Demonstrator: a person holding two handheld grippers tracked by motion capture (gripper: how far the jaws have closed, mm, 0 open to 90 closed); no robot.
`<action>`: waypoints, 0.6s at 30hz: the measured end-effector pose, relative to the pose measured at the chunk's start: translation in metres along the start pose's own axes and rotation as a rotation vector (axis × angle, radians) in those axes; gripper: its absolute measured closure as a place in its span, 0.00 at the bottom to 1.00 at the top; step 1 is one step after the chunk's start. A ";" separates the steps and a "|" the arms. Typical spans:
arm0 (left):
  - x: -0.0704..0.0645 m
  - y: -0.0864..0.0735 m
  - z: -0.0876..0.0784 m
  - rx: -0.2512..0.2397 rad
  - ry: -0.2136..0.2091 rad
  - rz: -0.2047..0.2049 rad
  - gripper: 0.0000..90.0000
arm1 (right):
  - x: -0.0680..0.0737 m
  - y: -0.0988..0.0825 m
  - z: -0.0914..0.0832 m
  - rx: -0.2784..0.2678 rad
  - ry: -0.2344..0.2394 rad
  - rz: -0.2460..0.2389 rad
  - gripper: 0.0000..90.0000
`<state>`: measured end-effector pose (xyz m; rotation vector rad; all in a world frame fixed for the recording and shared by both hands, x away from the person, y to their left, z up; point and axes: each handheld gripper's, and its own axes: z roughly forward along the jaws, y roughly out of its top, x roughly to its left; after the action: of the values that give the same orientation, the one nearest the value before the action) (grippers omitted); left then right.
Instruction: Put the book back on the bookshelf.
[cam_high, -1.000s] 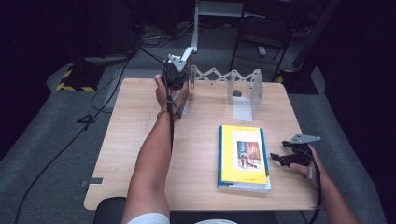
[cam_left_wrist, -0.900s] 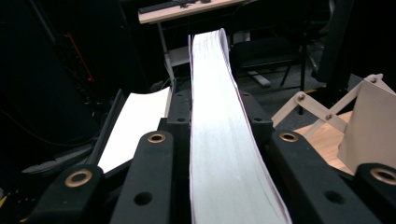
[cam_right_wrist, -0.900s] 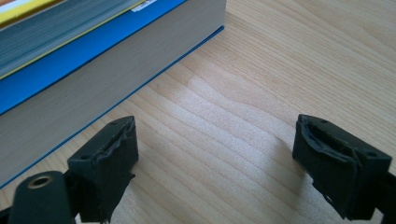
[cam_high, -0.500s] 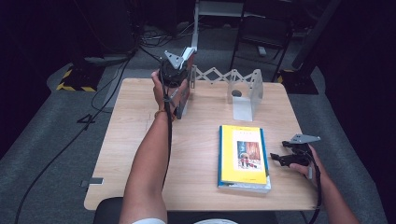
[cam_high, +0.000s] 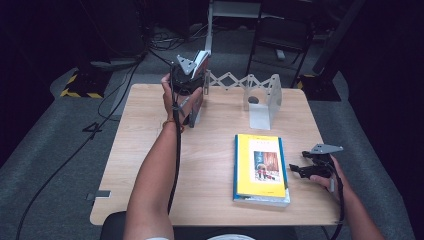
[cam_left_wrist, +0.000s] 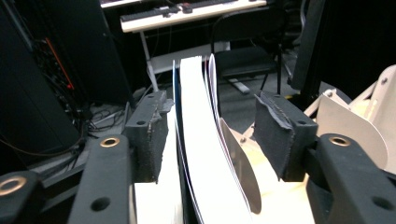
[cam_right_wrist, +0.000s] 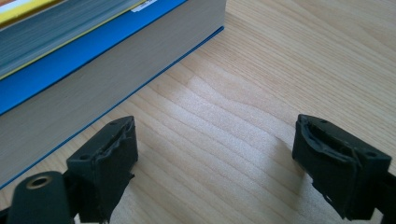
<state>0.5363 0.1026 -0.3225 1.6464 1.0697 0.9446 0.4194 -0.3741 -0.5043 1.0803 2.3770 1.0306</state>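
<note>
Two grippers gape — left gripper (cam_left_wrist: 210, 135), just opening, straddles upright book (cam_left_wrist: 201, 140); right gripper (cam_right_wrist: 215, 163) empty.

hidden: upright book (cam_high: 200, 65) lower part behind left hand (cam_high: 176, 97) | cut off: stacked books (cam_right_wrist: 84, 51)

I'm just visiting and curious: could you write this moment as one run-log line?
left gripper: jaws just opening, upright book between them, unpressed | right gripper: open, beside stacked books | bookend rack: on table
</note>
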 end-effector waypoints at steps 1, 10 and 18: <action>0.000 0.000 -0.001 0.007 -0.006 0.000 0.44 | 0.000 0.000 0.000 0.000 0.000 0.001 0.16; 0.002 -0.001 -0.017 0.013 -0.016 0.058 0.35 | 0.000 0.000 0.000 0.000 -0.001 0.002 0.16; 0.002 -0.004 -0.037 0.014 -0.099 0.087 0.28 | 0.000 0.000 0.000 0.000 -0.002 0.003 0.16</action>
<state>0.5020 0.1157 -0.3159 1.7449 0.9469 0.9033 0.4191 -0.3739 -0.5043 1.0839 2.3745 1.0306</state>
